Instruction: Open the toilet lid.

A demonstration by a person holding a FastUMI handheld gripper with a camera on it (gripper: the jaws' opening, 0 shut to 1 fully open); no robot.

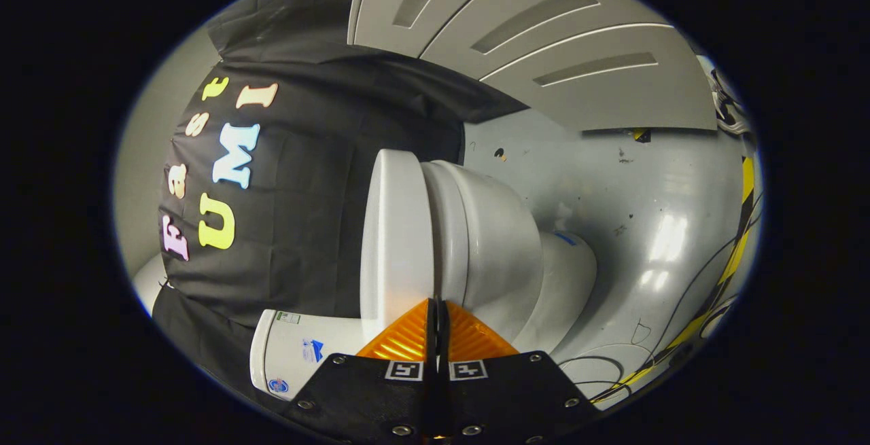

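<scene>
Toilet lid (396, 241) lay shut flat against the seat (445, 234), the pair showing edge-on because the whole scene was rolled sideways in the gripper view, so that the lid's broad white face turned toward the black cloth wall (299, 180) and the seat and bowl (496, 255) sat on its other side. The lid stood just ahead of the fingertips, with the seam between lid and seat running almost straight down to them. The gripper (437, 309) had its two fingers pressed together, tip to tip, with only a thin dark line between them and nothing held in that line; whether the tips actually touched the lid's rim I could not tell. Beyond the bowl, the toilet's pedestal (564, 275) met a glossy grey floor (652, 214), which carried a few small dark marks and bright reflections. The cistern (299, 350), white with small stickers on it, lay beside the fingers on the lid's side, against the cloth wall. A yellow-and-black striped tape (737, 248) curved along the far margin of the floor, with thin dark cables (686, 295) looping near it. Grey panelled boards (544, 30) with recessed slots rose beyond the floor and the cloth.
</scene>
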